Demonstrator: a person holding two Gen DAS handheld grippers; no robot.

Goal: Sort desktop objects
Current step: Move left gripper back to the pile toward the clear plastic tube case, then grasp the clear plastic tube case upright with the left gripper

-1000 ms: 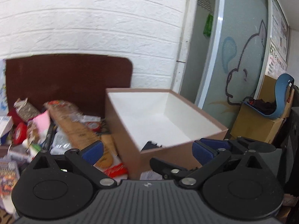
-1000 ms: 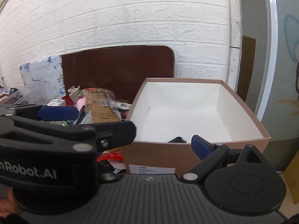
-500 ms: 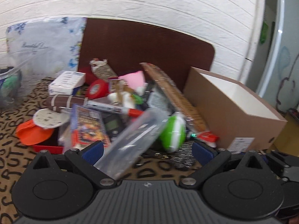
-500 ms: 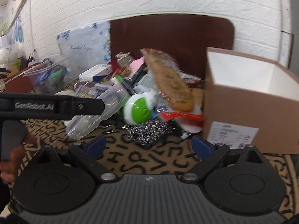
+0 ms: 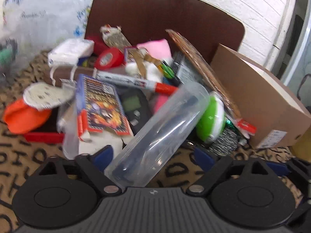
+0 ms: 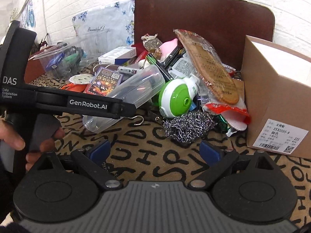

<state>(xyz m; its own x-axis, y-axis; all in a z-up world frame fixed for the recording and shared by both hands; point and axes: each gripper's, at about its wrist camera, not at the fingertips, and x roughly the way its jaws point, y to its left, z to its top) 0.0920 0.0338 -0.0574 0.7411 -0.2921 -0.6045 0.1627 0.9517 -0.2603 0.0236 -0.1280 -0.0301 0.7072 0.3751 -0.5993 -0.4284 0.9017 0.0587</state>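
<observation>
Since the earlier frames both grippers have swung away from the cardboard box and dropped closer to the heap of clutter, which fills more of each view.

Left wrist view: the left gripper [image 5: 153, 156] has its fingers [image 5: 103, 155] spread wide, and the near end of a clear plastic tube [image 5: 161, 134] lies between them, tilted up and away; I cannot tell whether either finger touches it. Just right of the tube sits a green-and-white round container [image 5: 210, 119]. Behind the tube lie a colourful card pack [image 5: 101, 104] and a red-capped marker [image 5: 136, 82]. An orange lid [image 5: 23, 115] sits at the far left. The brown cardboard box [image 5: 258, 101] stands on the right of the letter-patterned desk [image 5: 23, 161].

Right wrist view: the right gripper [image 6: 155, 151] holds its fingers [image 6: 209, 152] apart with nothing between them, over the bare desk [image 6: 155, 161]. Just ahead lies a metal scouring pad [image 6: 187, 126], touching a red-edged snack packet [image 6: 231, 114]. The left gripper's black body [image 6: 64, 101] crosses in from the left, over the tube [image 6: 134, 93]. The box [image 6: 278, 95] stands at the right with a white label facing the camera.
</observation>
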